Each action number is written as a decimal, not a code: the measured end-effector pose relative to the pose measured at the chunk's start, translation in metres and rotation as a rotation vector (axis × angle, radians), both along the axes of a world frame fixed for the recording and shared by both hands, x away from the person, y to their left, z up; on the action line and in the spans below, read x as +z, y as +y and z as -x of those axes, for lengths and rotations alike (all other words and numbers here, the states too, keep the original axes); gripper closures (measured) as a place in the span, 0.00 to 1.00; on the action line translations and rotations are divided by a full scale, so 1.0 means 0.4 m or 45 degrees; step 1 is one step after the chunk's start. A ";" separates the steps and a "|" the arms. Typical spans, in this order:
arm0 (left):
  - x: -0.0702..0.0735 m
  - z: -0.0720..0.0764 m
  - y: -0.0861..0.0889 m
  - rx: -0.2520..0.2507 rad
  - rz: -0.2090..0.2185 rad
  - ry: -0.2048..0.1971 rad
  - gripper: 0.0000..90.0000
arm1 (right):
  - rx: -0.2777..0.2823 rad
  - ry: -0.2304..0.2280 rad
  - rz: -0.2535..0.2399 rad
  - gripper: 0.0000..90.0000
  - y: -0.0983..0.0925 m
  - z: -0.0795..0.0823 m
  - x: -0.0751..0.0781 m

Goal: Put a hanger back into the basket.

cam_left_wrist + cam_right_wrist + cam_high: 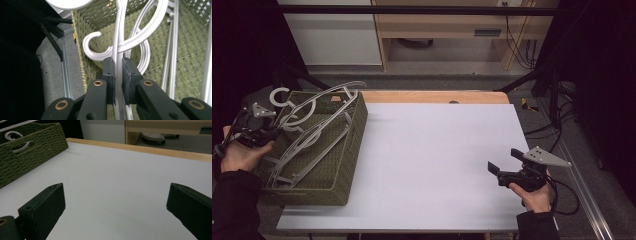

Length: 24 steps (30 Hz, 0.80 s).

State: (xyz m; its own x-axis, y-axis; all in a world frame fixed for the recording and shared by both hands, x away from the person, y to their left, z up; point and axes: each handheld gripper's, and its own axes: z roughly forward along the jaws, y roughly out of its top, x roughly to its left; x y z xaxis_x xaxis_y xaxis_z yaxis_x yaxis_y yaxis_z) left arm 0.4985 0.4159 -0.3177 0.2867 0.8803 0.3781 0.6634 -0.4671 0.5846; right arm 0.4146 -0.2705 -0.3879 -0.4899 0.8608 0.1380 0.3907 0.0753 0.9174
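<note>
Pinching a silver hanger (119,32) over the green basket (343,165), left tongs (118,65), right tongs (115,202) spread above the tabletop (432,160), well apart.

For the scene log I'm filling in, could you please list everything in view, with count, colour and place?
Hangers: several, exact count unclear, silver-grey, lying in the basket with hooks toward its far left corner.
Basket: one, olive-green woven, on the left end of the table.
Table: one, white top with a wooden far edge.
Cabinet: one, white, on the floor behind the table.
Wooden shelf unit: one, light wood, behind the table.
Left gripper: one, black, at the basket's left rim, fingers shut on one hanger's stem.
Right gripper: one, black, above the table's right side, fingers wide apart, nothing between them.
Hands: two, dark sleeves, at the near edge.
</note>
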 end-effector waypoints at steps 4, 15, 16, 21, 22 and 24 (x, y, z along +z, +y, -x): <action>-0.011 0.007 0.017 0.015 -0.006 0.013 0.91 | 0.008 -0.019 0.020 0.02 -0.004 -0.001 -0.001; -0.042 0.001 0.032 0.053 -0.067 0.049 0.91 | 0.006 -0.007 0.014 0.02 -0.001 -0.001 0.000; -0.045 0.001 0.034 0.055 -0.059 0.052 0.91 | 0.005 -0.002 0.004 0.02 0.000 0.000 0.000; -0.070 -0.004 0.036 0.074 -0.105 0.083 0.91 | 0.009 -0.011 0.023 0.02 -0.001 0.000 0.000; -0.076 -0.006 0.034 0.069 -0.099 0.084 0.91 | 0.008 -0.010 0.021 0.02 -0.001 0.000 0.000; -0.085 -0.007 0.029 0.060 -0.060 0.082 0.91 | 0.004 -0.010 0.021 0.02 -0.001 -0.001 0.000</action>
State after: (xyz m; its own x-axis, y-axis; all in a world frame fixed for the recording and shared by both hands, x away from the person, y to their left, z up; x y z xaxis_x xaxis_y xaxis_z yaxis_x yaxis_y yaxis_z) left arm 0.5014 0.4273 -0.3518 0.2704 0.8752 0.4012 0.7208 -0.4603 0.5183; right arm 0.4148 -0.2708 -0.3878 -0.4939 0.8612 0.1198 0.3830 0.0918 0.9192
